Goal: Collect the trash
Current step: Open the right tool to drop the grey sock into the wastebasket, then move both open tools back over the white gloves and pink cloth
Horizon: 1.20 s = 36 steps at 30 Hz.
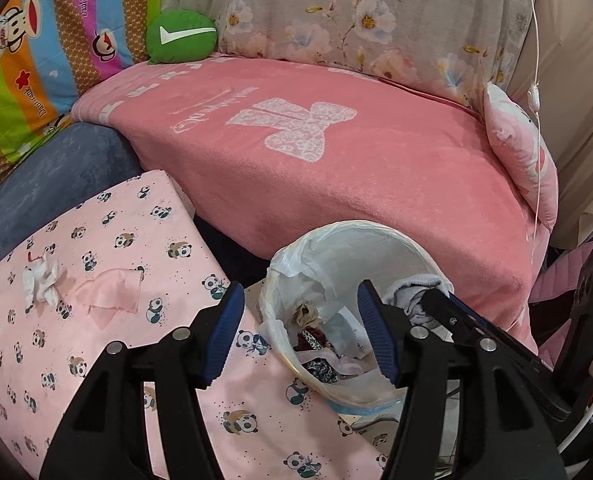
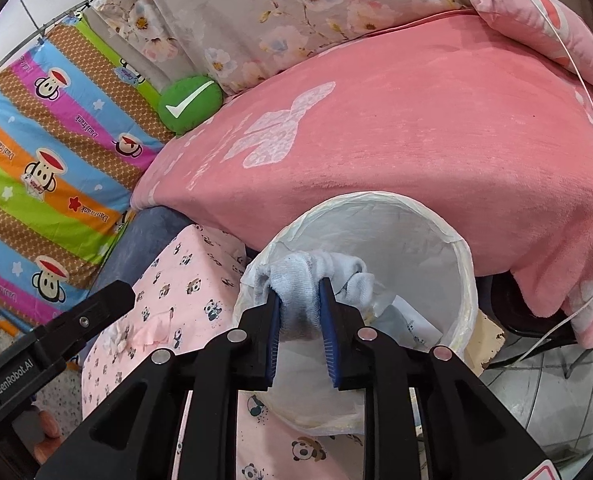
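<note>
The right gripper (image 2: 300,312) points steeply down over the open bin (image 2: 466,264), its fingers (image 2: 273,320) narrow around a pale blue rag (image 2: 300,280), apparently so the rag can drop inside. Whether the pads press it firmly is unclear. The left gripper (image 1: 300,332) hangs beside the bin's rim, fingers wide and empty. On the panda-print table (image 1: 96,360), near the bin, lie a crumpled tissue (image 1: 40,280) and a pink scrap (image 1: 112,296), likely next.
</note>
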Each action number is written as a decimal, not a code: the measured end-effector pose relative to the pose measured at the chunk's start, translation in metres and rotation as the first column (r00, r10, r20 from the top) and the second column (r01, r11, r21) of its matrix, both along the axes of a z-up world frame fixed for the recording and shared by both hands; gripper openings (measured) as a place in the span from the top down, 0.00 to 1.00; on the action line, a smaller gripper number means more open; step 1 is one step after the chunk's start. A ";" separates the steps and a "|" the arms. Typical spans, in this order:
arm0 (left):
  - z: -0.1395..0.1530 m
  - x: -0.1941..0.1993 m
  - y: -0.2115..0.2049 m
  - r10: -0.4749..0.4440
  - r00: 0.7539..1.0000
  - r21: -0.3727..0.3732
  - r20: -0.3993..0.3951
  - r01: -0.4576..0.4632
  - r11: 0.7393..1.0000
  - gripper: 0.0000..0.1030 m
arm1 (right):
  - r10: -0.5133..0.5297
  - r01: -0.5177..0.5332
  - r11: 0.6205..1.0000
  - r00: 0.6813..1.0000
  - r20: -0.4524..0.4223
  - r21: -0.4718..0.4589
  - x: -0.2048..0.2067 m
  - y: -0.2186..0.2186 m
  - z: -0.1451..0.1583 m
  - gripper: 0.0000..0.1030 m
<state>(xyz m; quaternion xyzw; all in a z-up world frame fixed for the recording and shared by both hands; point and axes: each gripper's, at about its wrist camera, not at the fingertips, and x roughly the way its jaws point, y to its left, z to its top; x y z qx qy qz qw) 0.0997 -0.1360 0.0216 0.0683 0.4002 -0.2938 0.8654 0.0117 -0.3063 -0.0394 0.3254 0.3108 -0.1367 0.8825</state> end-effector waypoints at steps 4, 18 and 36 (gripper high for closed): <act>-0.003 0.004 0.010 0.029 1.000 0.005 -0.005 -0.029 1.000 0.45 | 0.008 -0.008 1.000 1.000 -0.002 -0.020 0.006 0.009 0.003 0.66; -0.005 0.005 0.049 0.103 0.995 -0.008 -0.012 -0.103 0.995 0.45 | 0.086 -0.089 0.990 0.996 -0.029 -0.107 0.011 0.050 0.021 0.65; -0.016 0.005 0.114 0.209 0.977 -0.017 -0.045 -0.210 0.978 0.45 | 0.208 -0.218 0.963 0.975 -0.078 -0.156 0.018 0.123 0.019 0.60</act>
